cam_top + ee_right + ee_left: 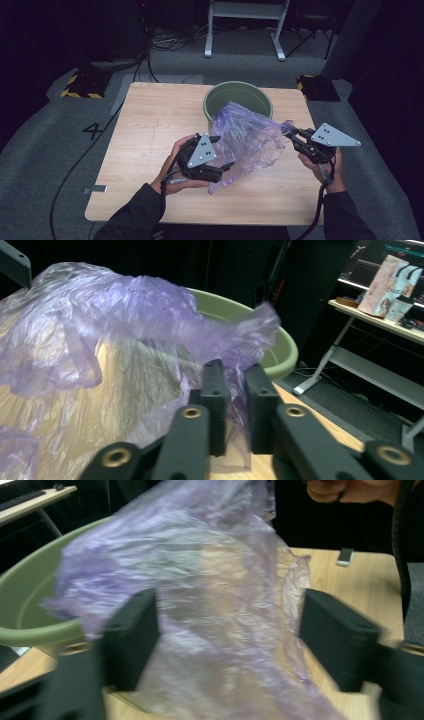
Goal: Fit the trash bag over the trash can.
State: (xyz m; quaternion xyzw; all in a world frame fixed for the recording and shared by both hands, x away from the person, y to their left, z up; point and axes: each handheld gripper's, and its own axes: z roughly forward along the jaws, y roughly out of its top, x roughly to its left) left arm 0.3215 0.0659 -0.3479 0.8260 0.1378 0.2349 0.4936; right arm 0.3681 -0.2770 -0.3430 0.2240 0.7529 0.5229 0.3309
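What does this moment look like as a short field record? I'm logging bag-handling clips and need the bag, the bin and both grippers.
bag: thin purple plastic bag, crumpled, stretched between the two grippers above the table
bin: green bin at the table's far edge, behind the bag, upright
left gripper: left gripper jaws wide apart, bag film between them, pads not pressing it
right gripper: right gripper jaws closed on the bag's edge
bag in bin: not yet

Crumpled translucent purple plastic bag (247, 137), spread above table, overlapping green bin (239, 96).
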